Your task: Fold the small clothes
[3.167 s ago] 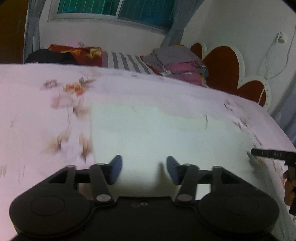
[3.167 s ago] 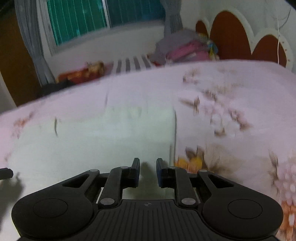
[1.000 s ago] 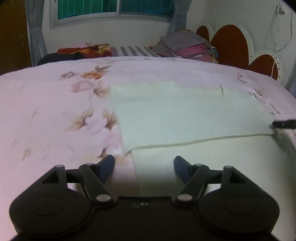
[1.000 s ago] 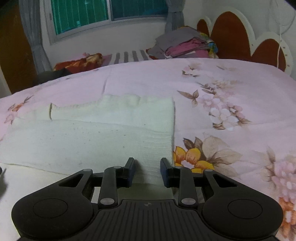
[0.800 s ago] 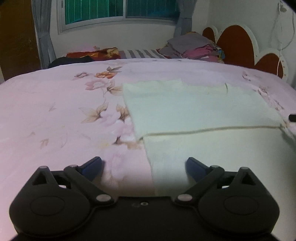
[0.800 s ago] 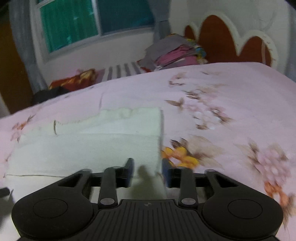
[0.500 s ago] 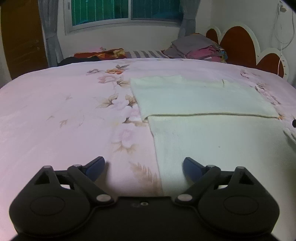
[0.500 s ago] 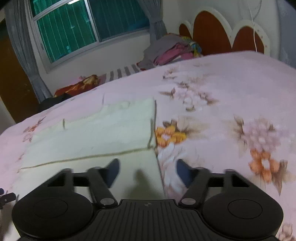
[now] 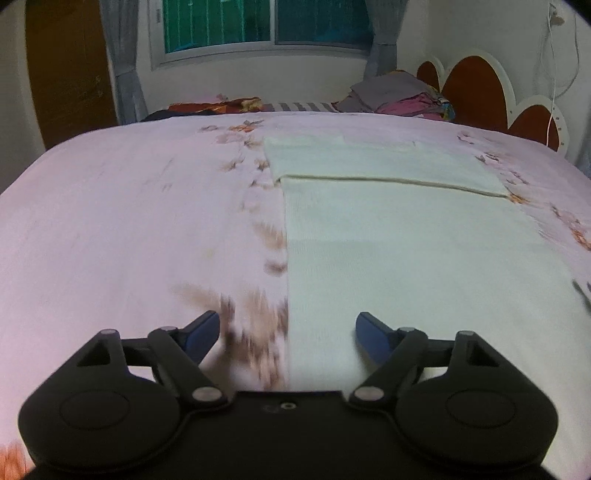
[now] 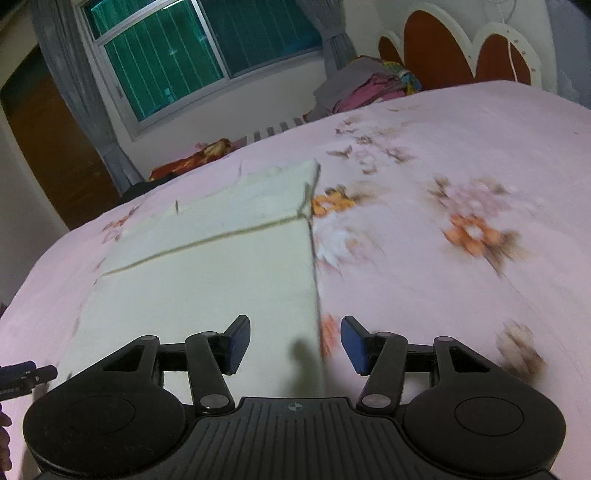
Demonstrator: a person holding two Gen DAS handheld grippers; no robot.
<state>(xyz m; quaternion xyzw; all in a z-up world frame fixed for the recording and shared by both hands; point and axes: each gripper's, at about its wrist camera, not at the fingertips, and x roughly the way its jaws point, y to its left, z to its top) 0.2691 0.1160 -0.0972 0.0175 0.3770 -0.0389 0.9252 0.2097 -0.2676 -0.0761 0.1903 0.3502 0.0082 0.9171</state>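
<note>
One fold looks done on this cloth [image 9: 406, 236]: it's lying flat on the bed [image 9: 129, 221], a pale cream piece with the near layer doubled over so a band of the lower layer is showing past the fold edge, toward the window [image 9: 266, 18]. Both tools are hanging over the near end of it, empty.

The left tool [image 9: 287, 334] is sitting wide apart over the cloth's left edge, one finger above the floral sheet and one above the fabric, and its jaws have just been narrowing a bit with nothing between them. The right tool [image 10: 295, 343] is doing the same over the right edge, half spread, pads clear of the cloth.

My guess is the next fold is coming up, so here's what I'd be watching:

- Both corners should be getting pinched at matching spots, or the fold is going crooked.
- Each lower finger should be sliding under both layers, not just the top one, or the first fold is peeling open.
- The sheet underneath is soft, so it's easy to be grabbing that along with the cloth.
- Lifting low and carrying both sides across together is keeping the edges lined up.

The clothes pile [image 9: 399, 96] by the headboard [image 9: 476, 88] is well apart from all this.
</note>
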